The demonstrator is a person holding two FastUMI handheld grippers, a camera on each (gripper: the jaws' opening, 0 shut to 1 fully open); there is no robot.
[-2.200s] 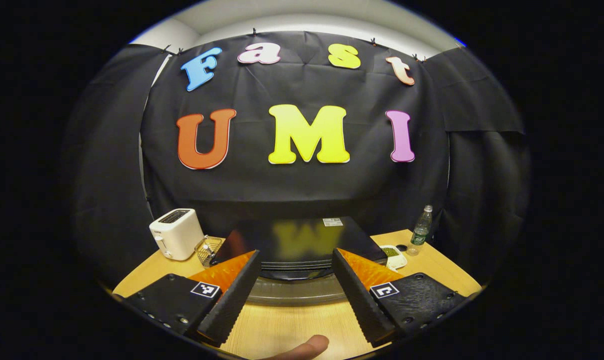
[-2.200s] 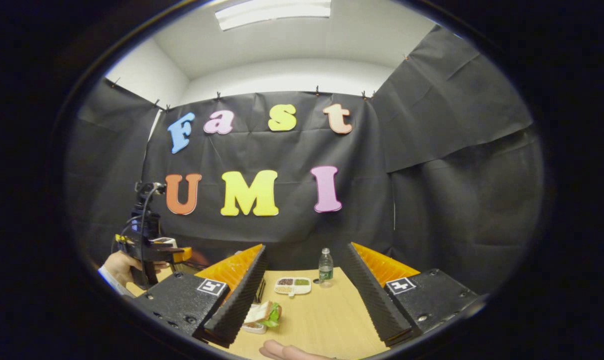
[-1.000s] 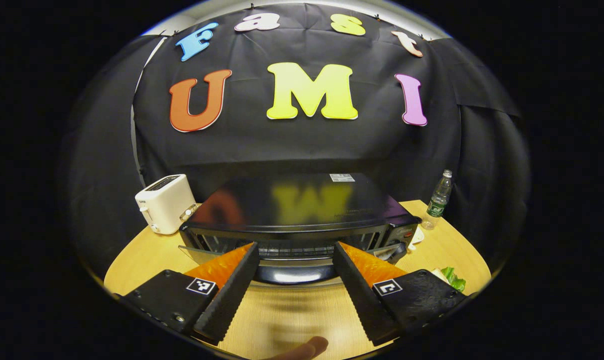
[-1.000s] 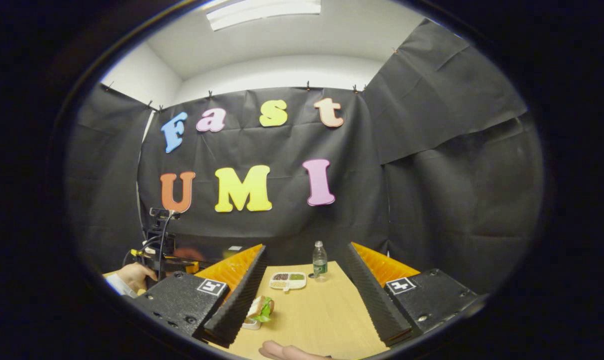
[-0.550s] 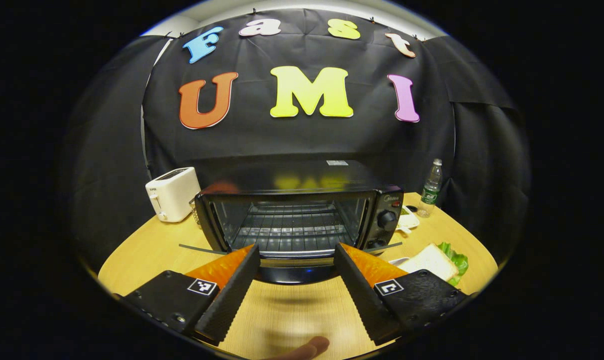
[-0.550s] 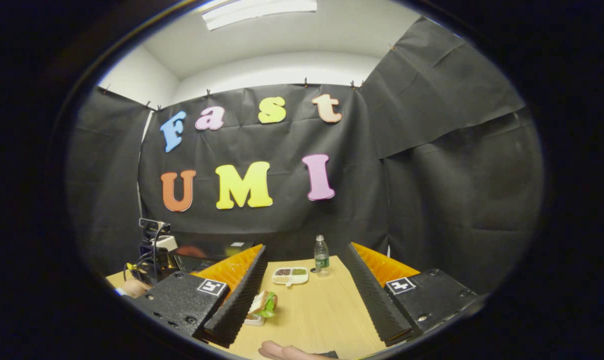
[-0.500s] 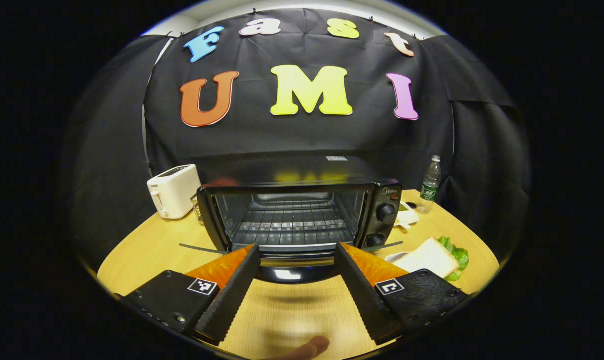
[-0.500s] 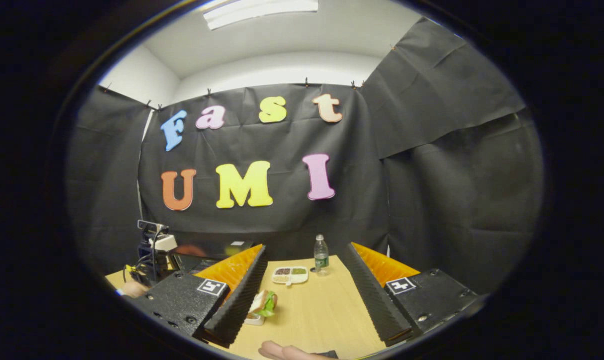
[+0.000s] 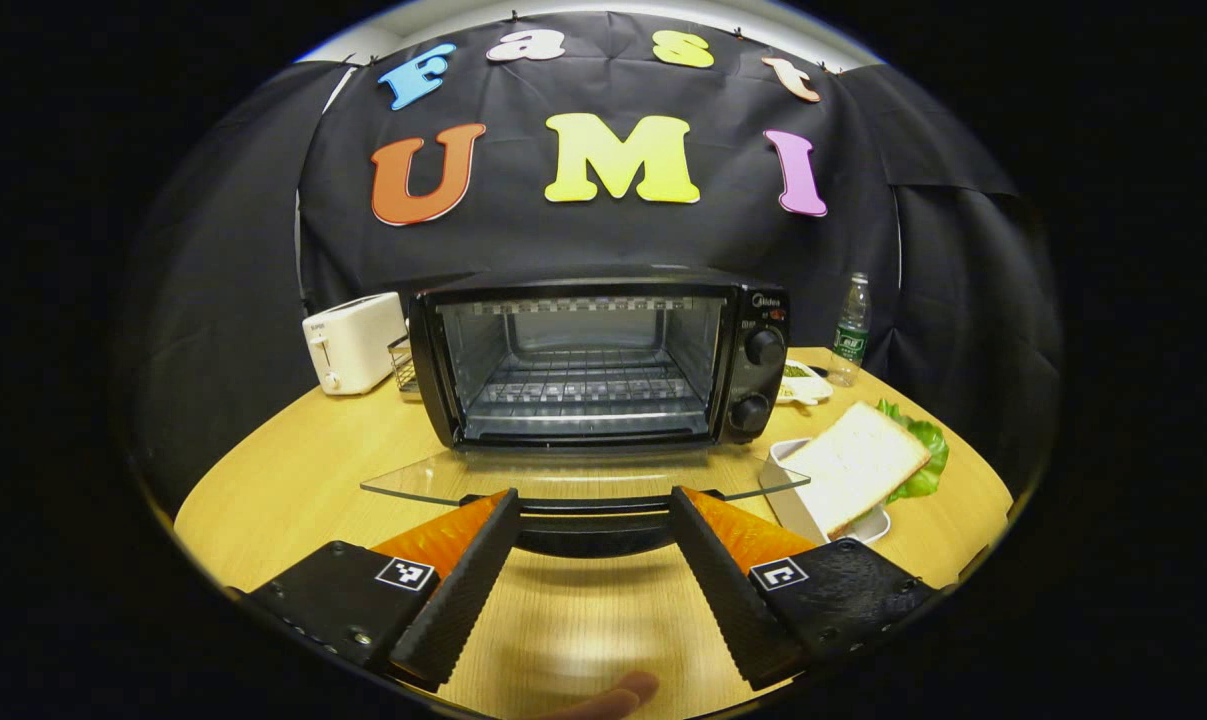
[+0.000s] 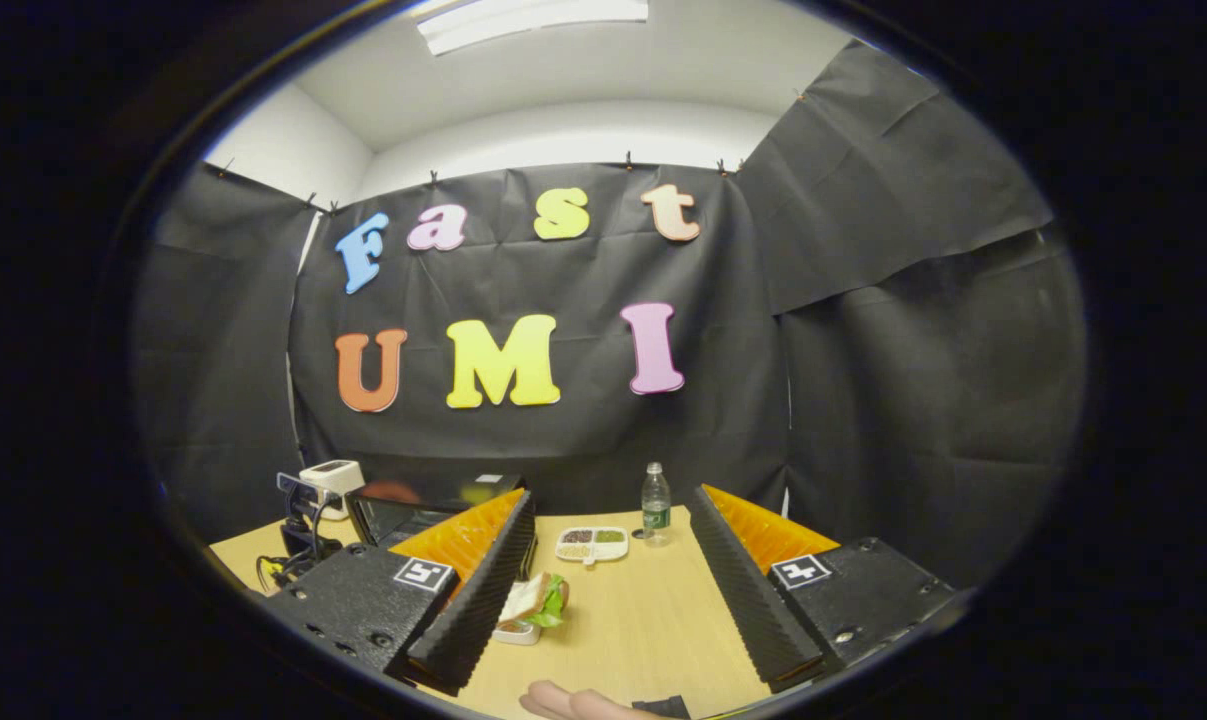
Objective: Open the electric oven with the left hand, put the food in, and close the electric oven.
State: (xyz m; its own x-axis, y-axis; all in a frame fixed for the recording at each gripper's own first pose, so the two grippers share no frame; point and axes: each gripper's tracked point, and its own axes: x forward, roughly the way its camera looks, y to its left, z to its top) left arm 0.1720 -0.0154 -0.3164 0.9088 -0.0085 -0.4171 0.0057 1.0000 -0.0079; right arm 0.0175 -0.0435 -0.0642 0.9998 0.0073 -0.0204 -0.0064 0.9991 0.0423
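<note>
From my left hand-held gripper [image 9: 591,535] I look straight into the electric oven [image 9: 598,355], which stands open near the middle of the wooden bench [image 9: 293,465]; its glass door [image 9: 583,478] is folded down flat toward me, and the door's dark handle [image 9: 591,522] sits in the gap between my two fingers, which stand wide apart — I cannot tell whether either one touches it. Inside, the wire rack [image 9: 585,385] lies bare, with open room above it. The door's right corner reaches close to the white dish [image 9: 798,495] that carries the sandwich [image 9: 863,462], bread on top and lettuce at its far edge, just right of the oven. There is a brand mark above the two knobs [image 9: 760,378], too small for me to read. A white toaster [image 9: 353,341] stands left of the oven, a small wire basket between them, and a water bottle [image 9: 849,331] stands at the far right edge. My right hand-held gripper [image 10: 613,580] hangs over bare bench with its fingers spread, nothing between them — the sandwich lies just beside its left finger, a divided snack tray [image 10: 591,543] and the bottle farther off.
</note>
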